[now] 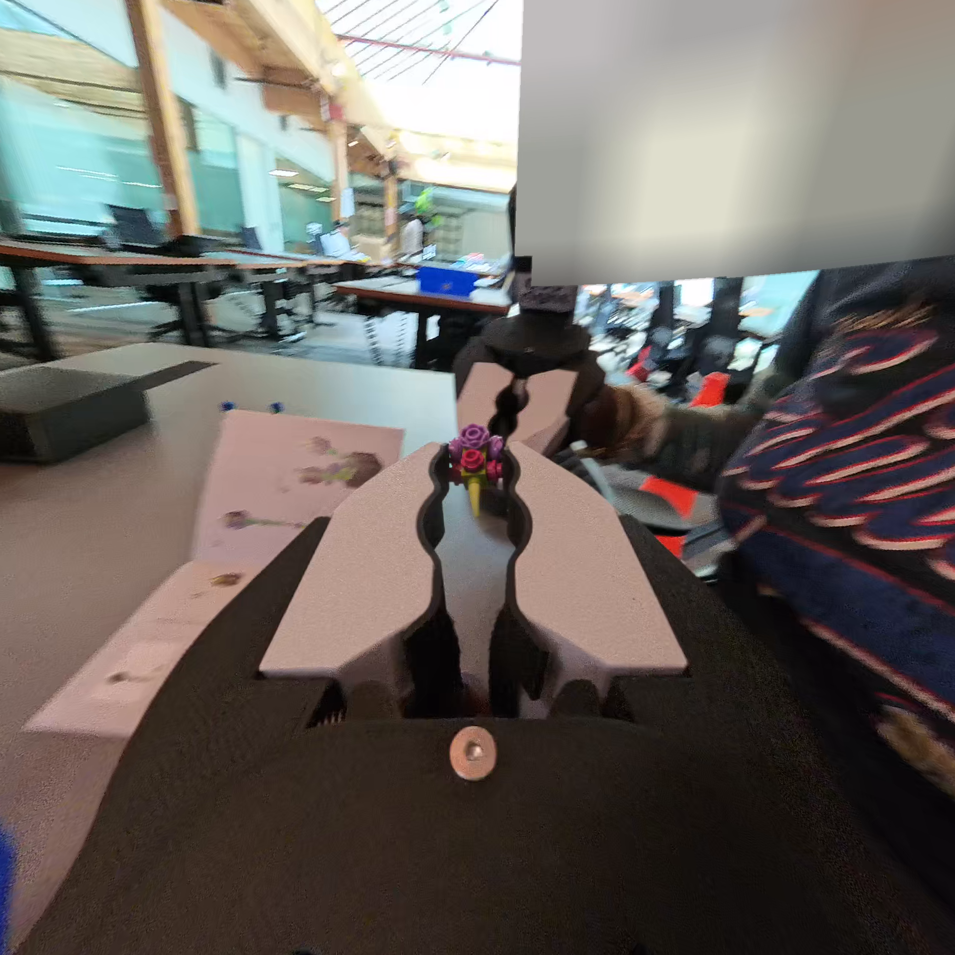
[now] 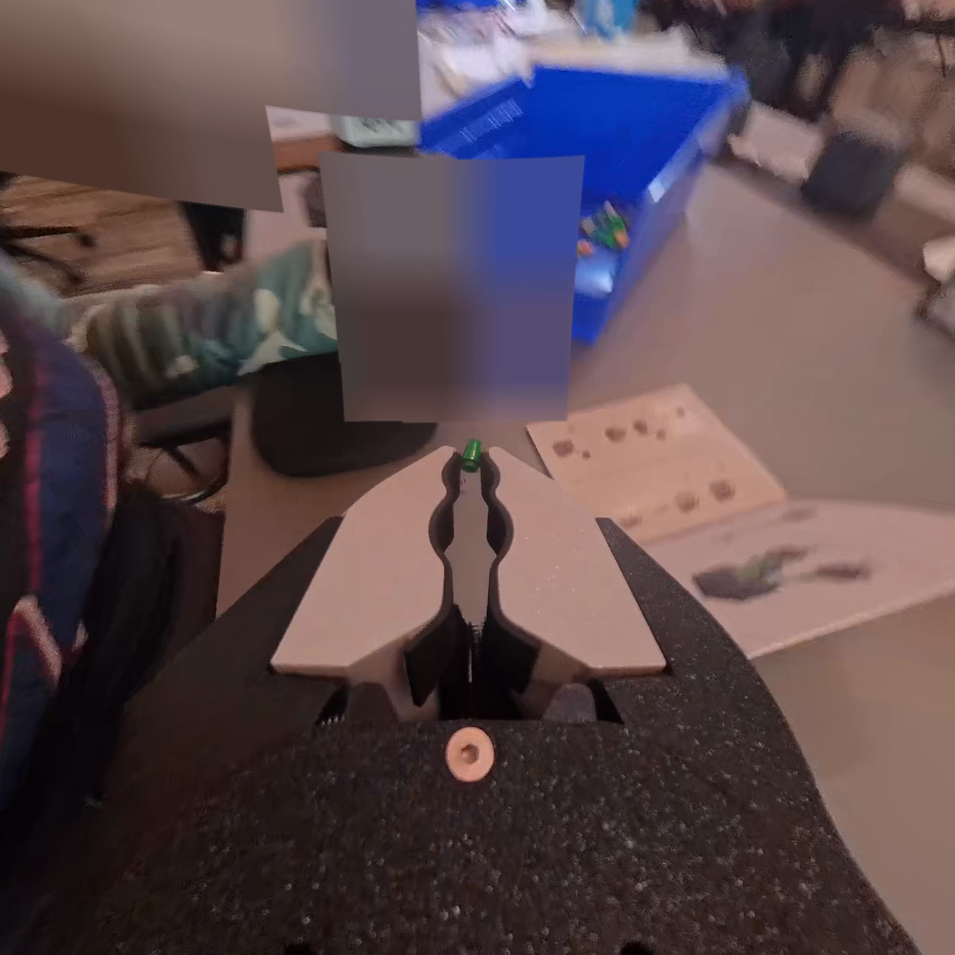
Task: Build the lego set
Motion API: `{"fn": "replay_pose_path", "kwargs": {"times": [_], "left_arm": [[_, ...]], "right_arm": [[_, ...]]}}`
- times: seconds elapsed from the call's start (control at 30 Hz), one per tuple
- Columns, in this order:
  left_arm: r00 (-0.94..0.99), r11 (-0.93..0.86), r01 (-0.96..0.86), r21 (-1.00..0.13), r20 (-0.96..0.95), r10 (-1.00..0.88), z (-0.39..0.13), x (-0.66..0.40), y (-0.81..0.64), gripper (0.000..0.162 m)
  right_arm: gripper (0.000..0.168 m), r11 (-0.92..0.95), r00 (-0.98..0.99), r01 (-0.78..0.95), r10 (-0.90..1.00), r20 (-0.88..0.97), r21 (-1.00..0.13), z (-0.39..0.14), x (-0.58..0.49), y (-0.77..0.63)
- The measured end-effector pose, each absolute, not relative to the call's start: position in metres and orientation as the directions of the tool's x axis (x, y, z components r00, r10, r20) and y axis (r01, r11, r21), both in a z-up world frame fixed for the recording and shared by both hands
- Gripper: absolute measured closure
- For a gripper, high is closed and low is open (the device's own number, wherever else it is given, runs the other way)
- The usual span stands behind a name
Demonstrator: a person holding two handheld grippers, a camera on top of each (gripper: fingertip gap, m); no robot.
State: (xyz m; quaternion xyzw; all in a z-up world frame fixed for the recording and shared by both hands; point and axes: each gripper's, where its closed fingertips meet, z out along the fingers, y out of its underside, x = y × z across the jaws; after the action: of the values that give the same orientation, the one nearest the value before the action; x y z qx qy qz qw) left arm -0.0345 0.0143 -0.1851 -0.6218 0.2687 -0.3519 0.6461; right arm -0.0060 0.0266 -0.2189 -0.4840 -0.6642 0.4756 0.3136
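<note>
The left gripper pinches a small lego flower bunch, purple and red blooms on a yellow-green stem, above the table. The right gripper pinches a green lego piece. Instruction sheets lie open; their print is too blurred to read.

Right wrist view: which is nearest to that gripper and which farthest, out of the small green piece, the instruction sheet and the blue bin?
1. Small green piece, pinched at the right gripper tips.
2. Instruction sheet, flat on the table to the right.
3. Blue bin, farthest, at the table's back.
</note>
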Motion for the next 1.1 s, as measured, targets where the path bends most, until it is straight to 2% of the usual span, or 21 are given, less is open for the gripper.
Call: {"fn": "replay_pose_path", "kwargs": {"times": [0.07, 0.13, 0.2, 0.3, 0.6, 1.1], "left_arm": [[0.506, -0.059, 0.212, -0.975, 0.161, -0.847, -0.176, -0.029, 0.002, 0.143], [0.491, -0.096, 0.209, -0.973, 0.189, -0.851, -0.18, -0.027, 0.002, 0.143], [0.501, -0.147, 0.175, -0.974, 0.216, -0.838, -0.189, -0.024, 0.007, 0.143], [0.523, -0.26, 0.123, -0.958, 0.285, -0.803, -0.204, -0.023, 0.014, 0.143], [0.457, -0.458, -0.035, -0.888, 0.394, -0.797, -0.234, -0.007, 0.007, 0.143], [0.511, -0.465, -0.119, -0.878, 0.347, -0.786, -0.246, -0.004, 0.009, 0.142]], "right_arm": [[0.161, 0.203, -0.511, 0.148, 0.854, 0.101, -0.968, -0.204, 0.003, 0.014], [0.161, 0.157, -0.566, 0.016, 0.816, 0.121, -0.987, -0.197, 0.001, 0.011], [0.161, 0.101, -0.595, -0.04, 0.797, 0.105, -0.994, -0.194, -0.003, 0.01], [0.161, 0.232, -0.56, -0.055, 0.798, 0.222, -0.971, -0.195, -0.006, 0.011], [0.161, 0.308, -0.561, 0.052, 0.796, 0.227, -0.95, -0.229, -0.012, 0.006], [0.161, 0.385, -0.54, 0.094, 0.795, 0.278, -0.918, -0.243, -0.013, 0.01]]}}
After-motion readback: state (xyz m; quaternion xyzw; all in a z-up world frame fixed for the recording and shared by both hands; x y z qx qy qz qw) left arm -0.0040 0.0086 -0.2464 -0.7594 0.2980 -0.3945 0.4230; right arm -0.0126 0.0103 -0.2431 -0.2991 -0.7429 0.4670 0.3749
